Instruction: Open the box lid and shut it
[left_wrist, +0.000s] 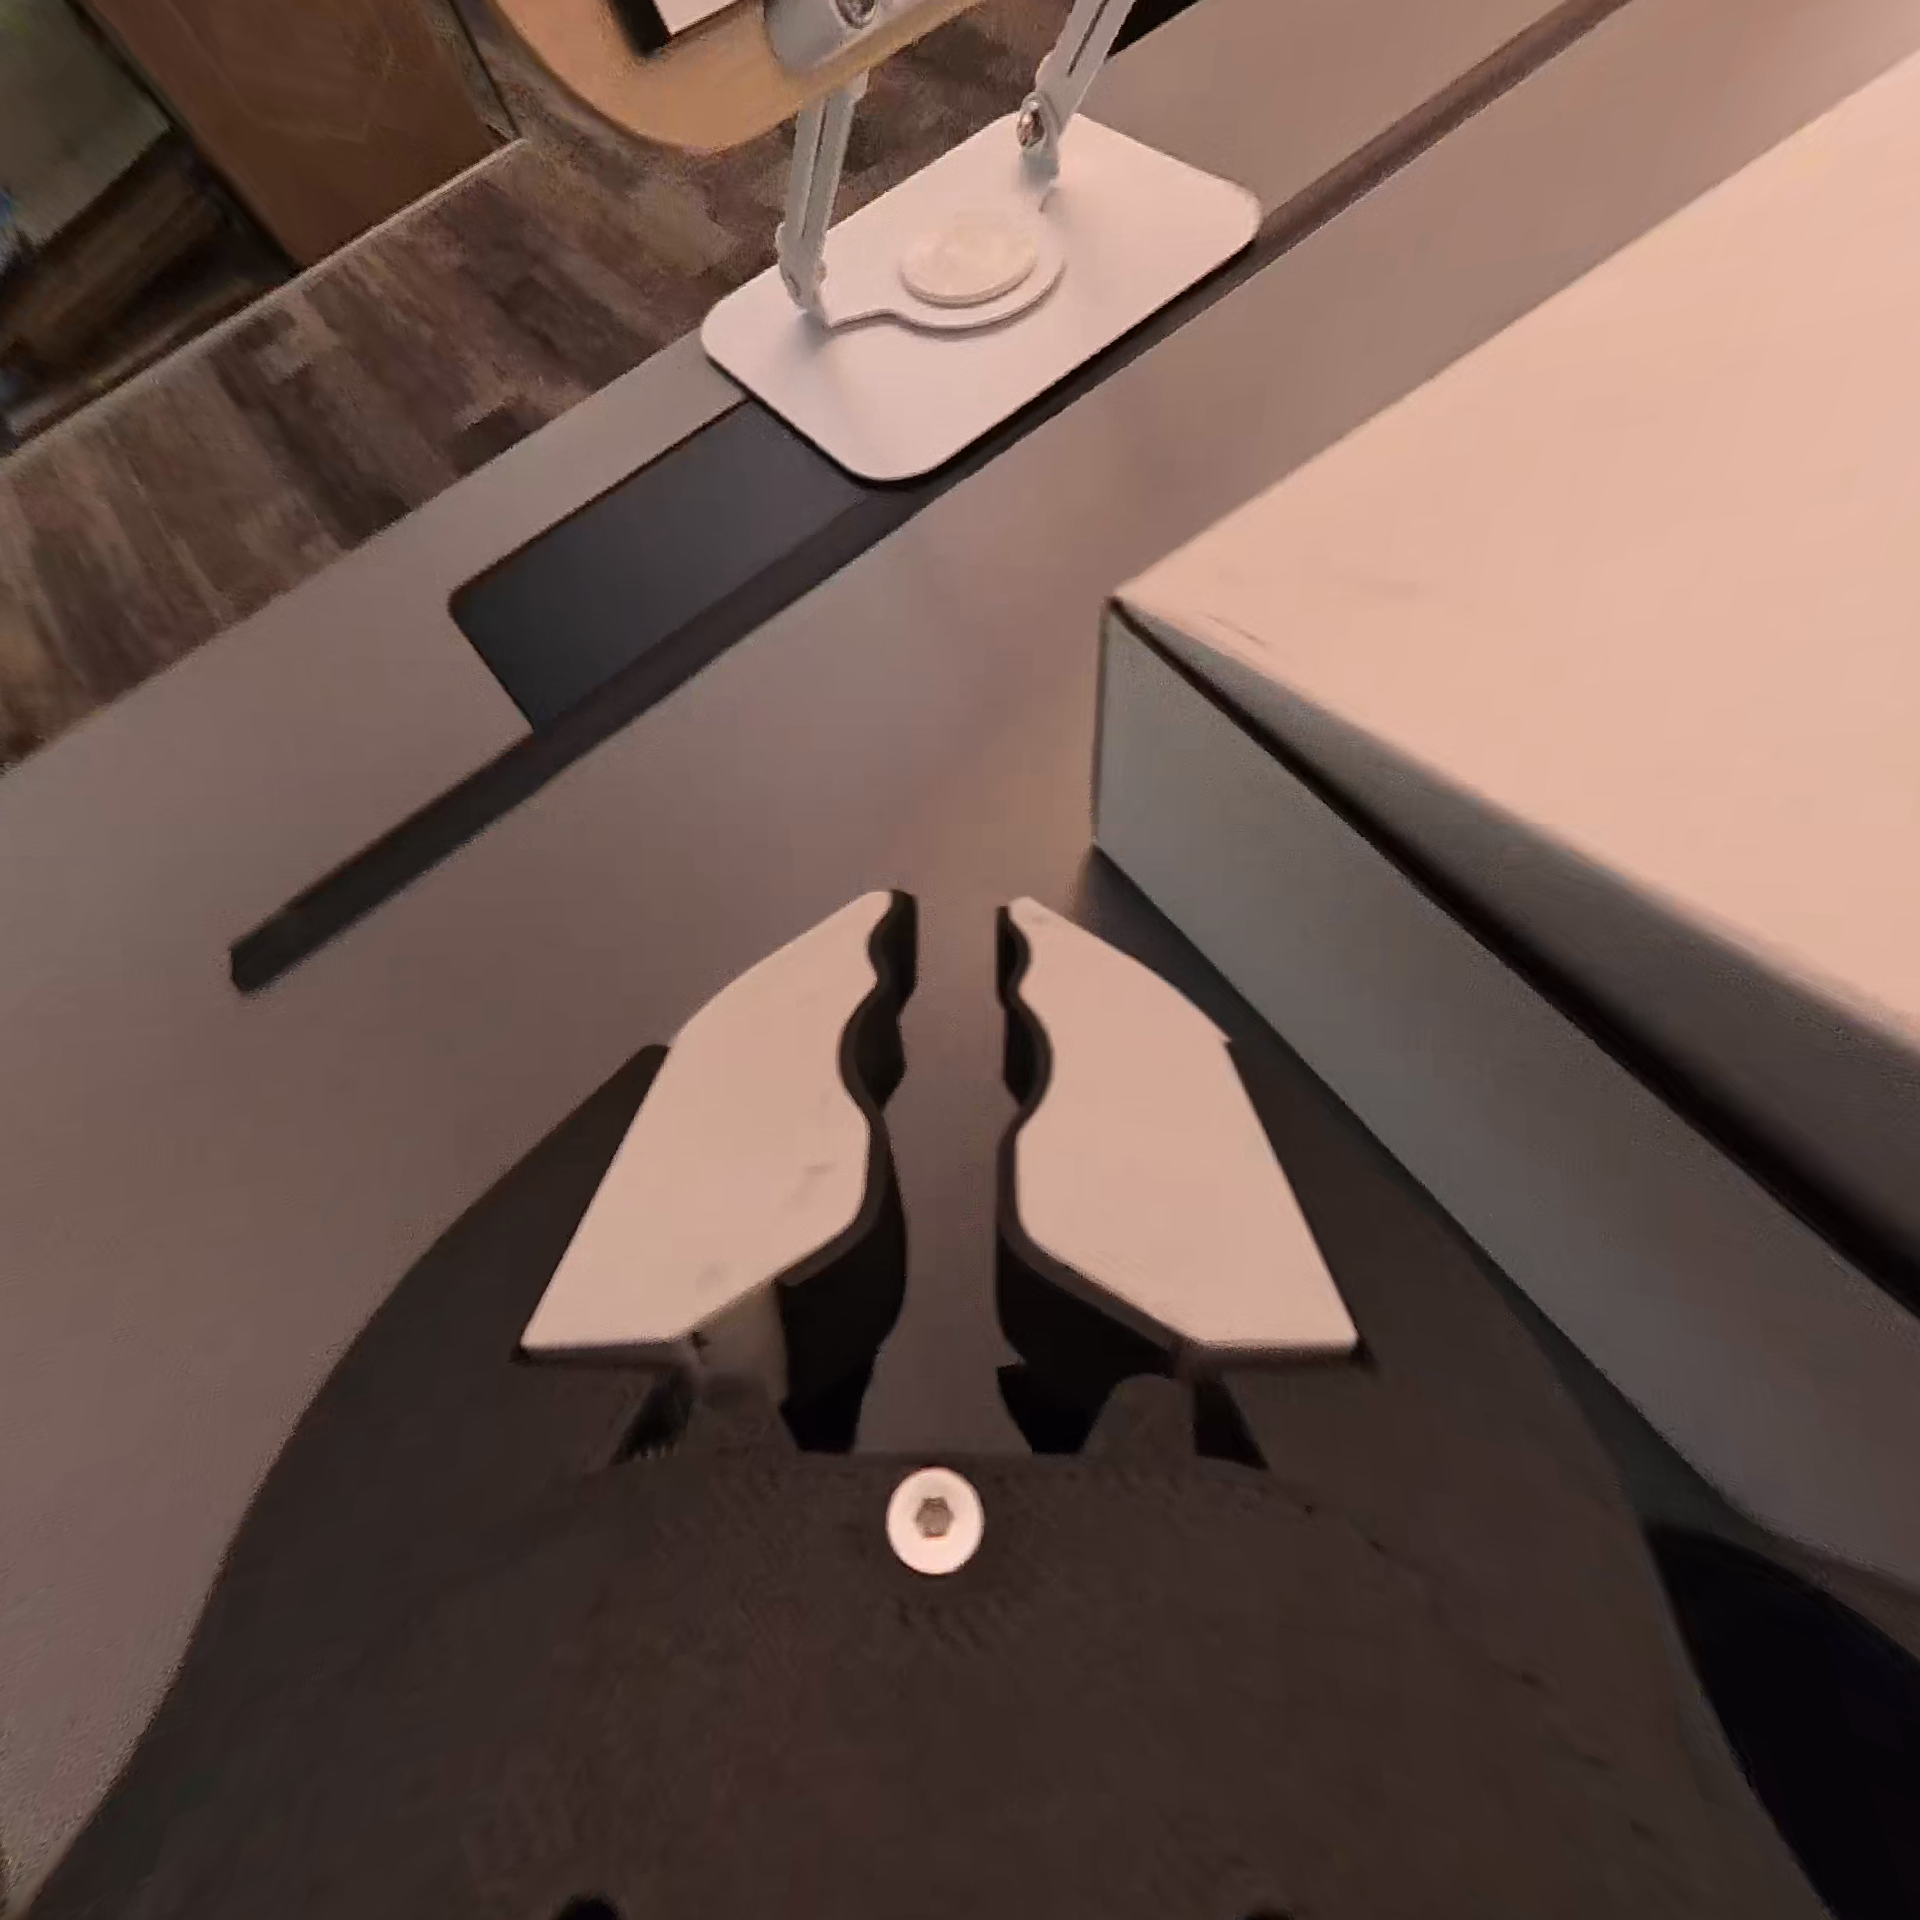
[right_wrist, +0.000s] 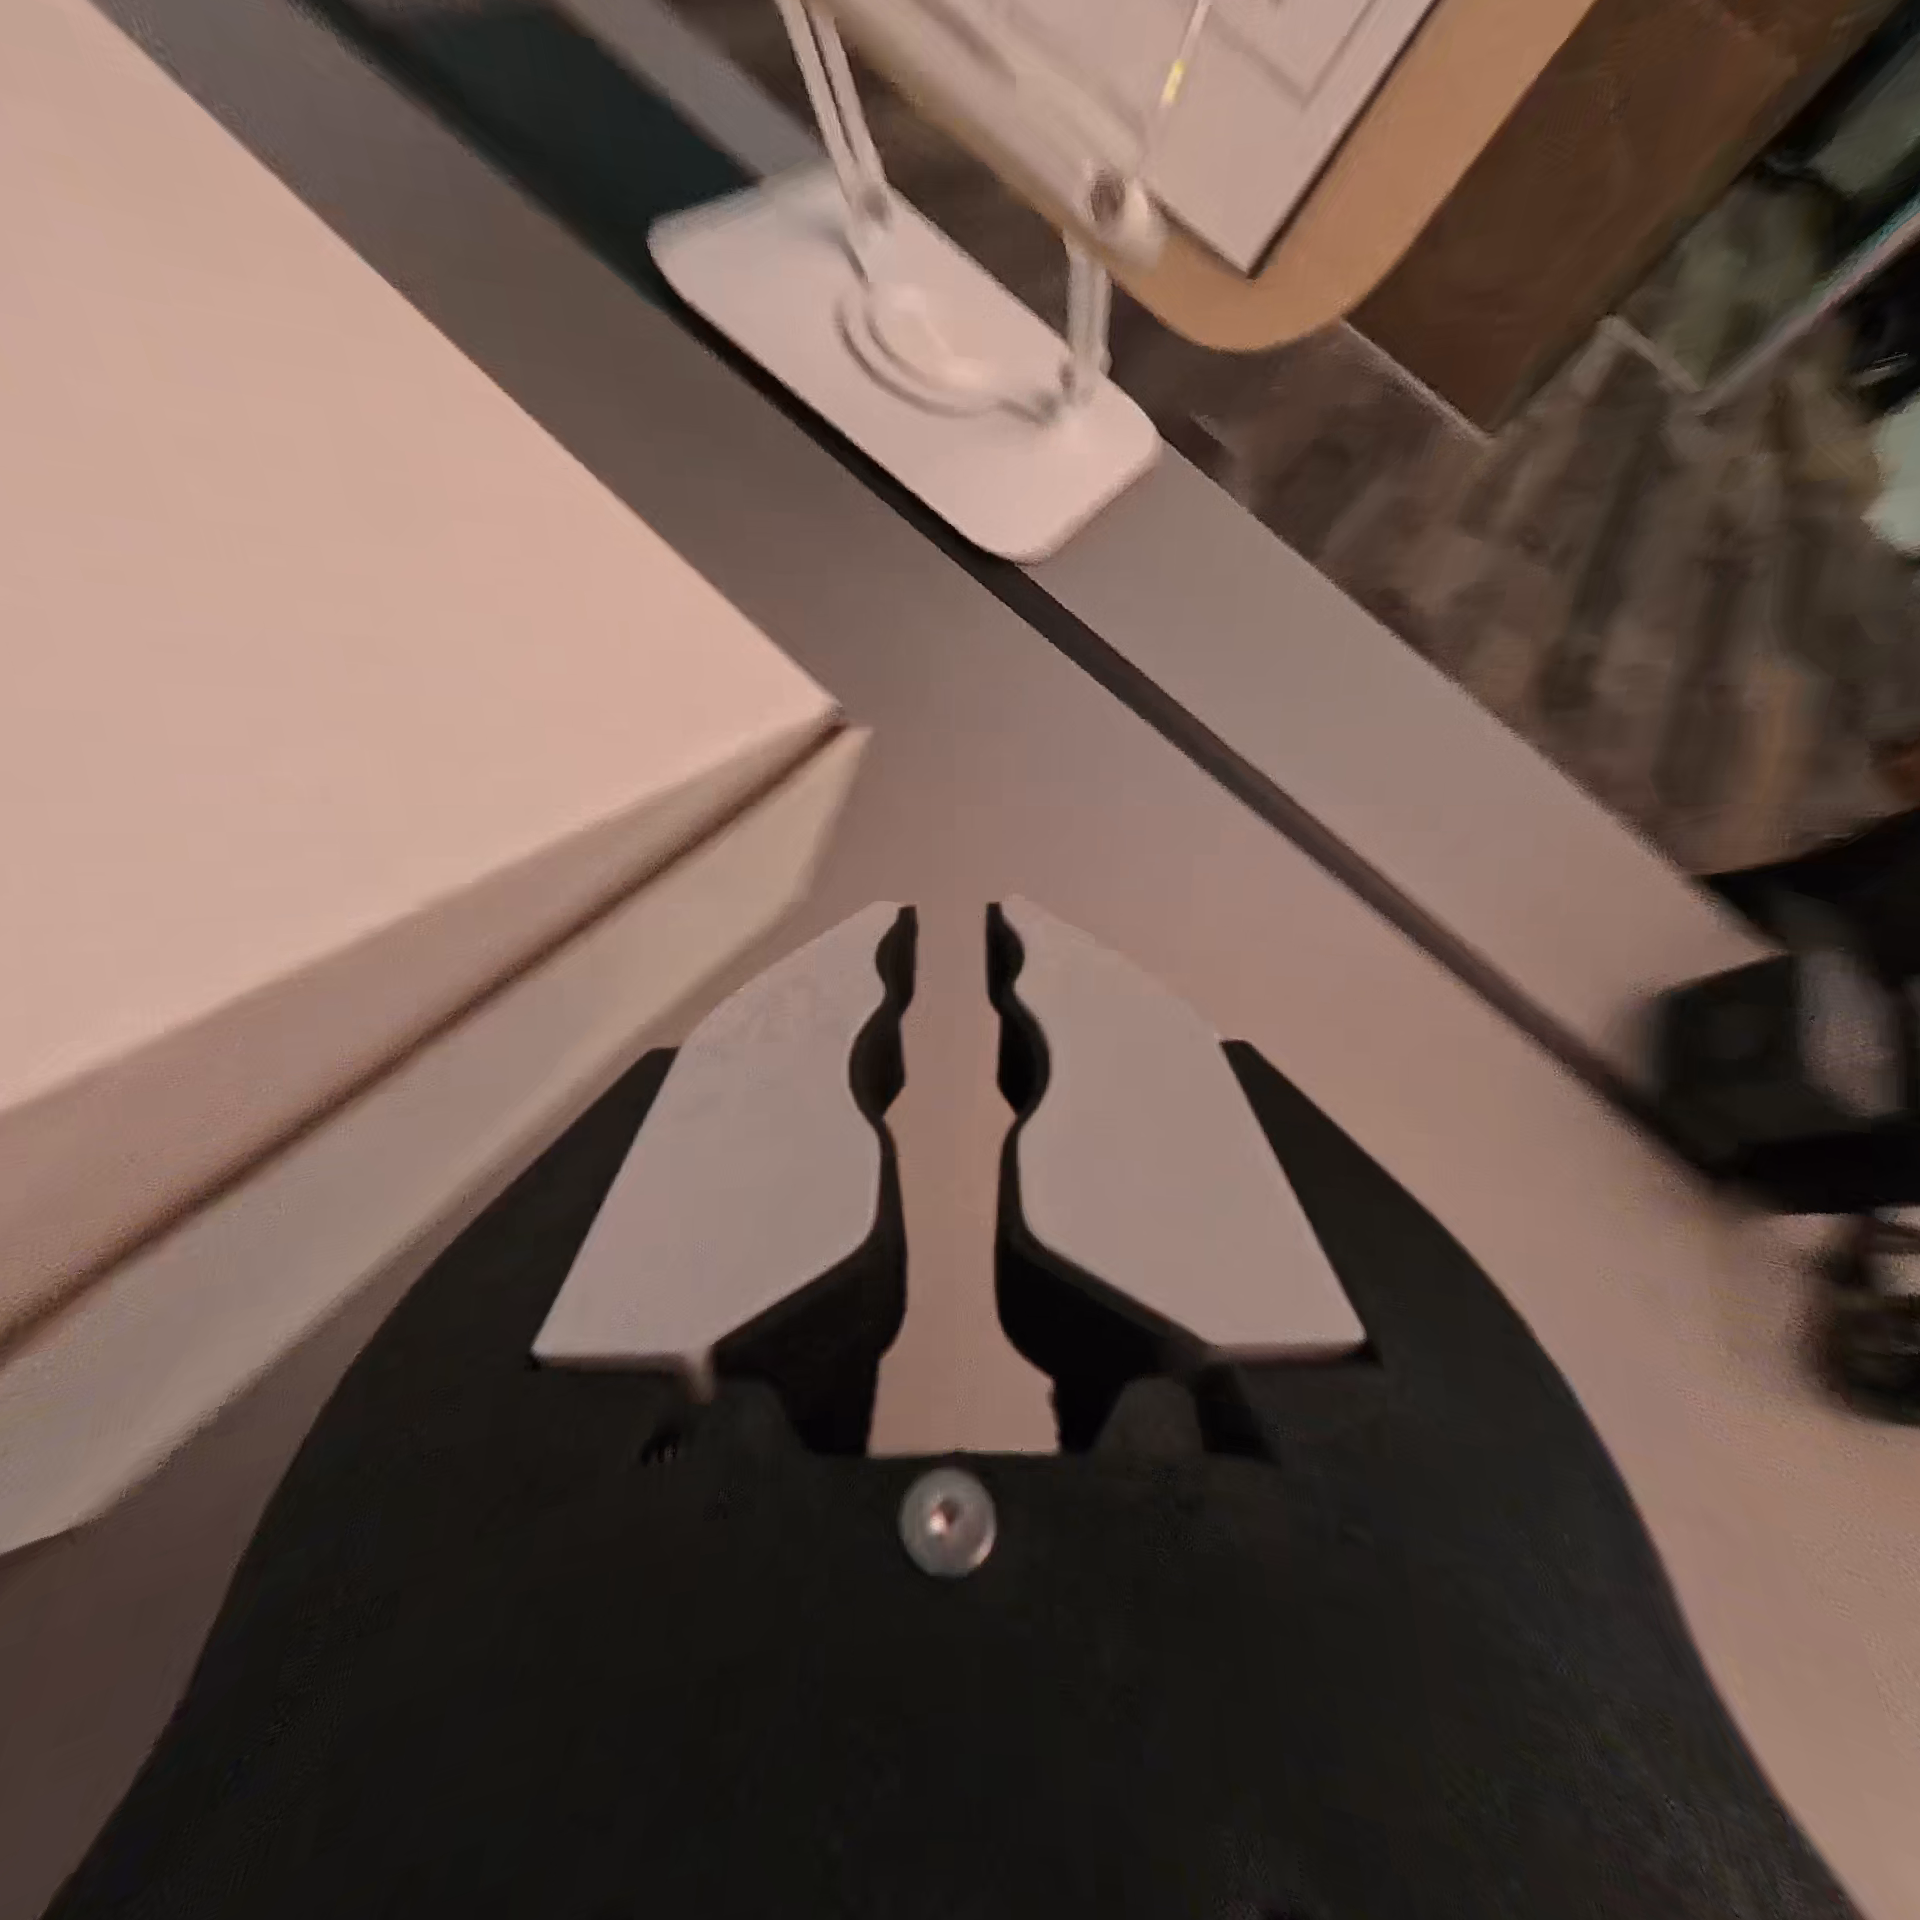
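Flanking a large, flat white cardboard box (left_wrist: 1538, 582) from either side, two black claws with pale grey finger plates hover low over a smooth grey surface (left_wrist: 260, 1039), neither touching the box. Seen from the left wrist view, the left claw (left_wrist: 956, 914) sits just beside the box's near left corner, its jaws parted by a narrow gap and gripping nothing. On the opposite side the right claw (right_wrist: 951, 920) is likewise slightly parted and empty, with the box (right_wrist: 312, 520) lying to its left; that picture is smeared by motion. A seam running along the box's side wall marks where the lid (right_wrist: 343, 904) meets the base, and the lid appears fully seated. A white metal stand with a flat rectangular base (left_wrist: 977, 322) rests at the far edge of the surface, well clear of the work. By the look of it, the task stands at the approach, with the opening not yet begun. Lifting the lid would likely call for both claws to move inward to its lower edge, catch it evenly on each side and raise it level so it does not jam.
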